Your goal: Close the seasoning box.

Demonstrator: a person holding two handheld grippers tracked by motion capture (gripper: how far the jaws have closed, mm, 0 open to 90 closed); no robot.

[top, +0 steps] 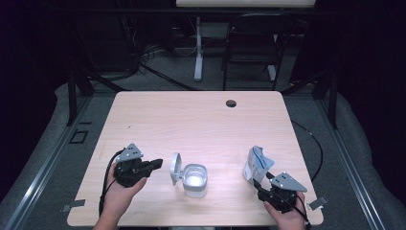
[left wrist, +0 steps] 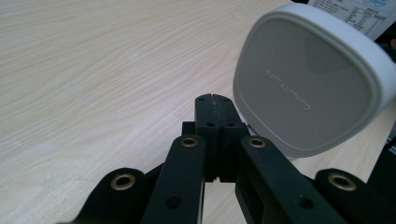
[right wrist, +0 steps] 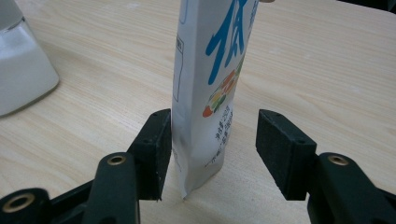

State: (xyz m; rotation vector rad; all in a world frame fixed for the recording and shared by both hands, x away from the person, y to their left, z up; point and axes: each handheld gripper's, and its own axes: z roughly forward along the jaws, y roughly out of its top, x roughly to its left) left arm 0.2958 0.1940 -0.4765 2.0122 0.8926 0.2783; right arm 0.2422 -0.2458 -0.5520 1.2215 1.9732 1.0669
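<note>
Black jaws of my right gripper point(right wrist: 210, 154) stand apart around the upright pouch point(right wrist: 210, 79) on the worktop point(top: 201, 120); an uneven close could tip it. Left gripper point(left wrist: 214, 112) is closed empty beside the container's open lid point(left wrist: 308, 79) and may knock it.

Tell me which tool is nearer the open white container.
Left. The left tool, jaws shut, sits just beside the raised lid of the white container. The right tool is farther off across bare table, around a printed pouch.
</note>
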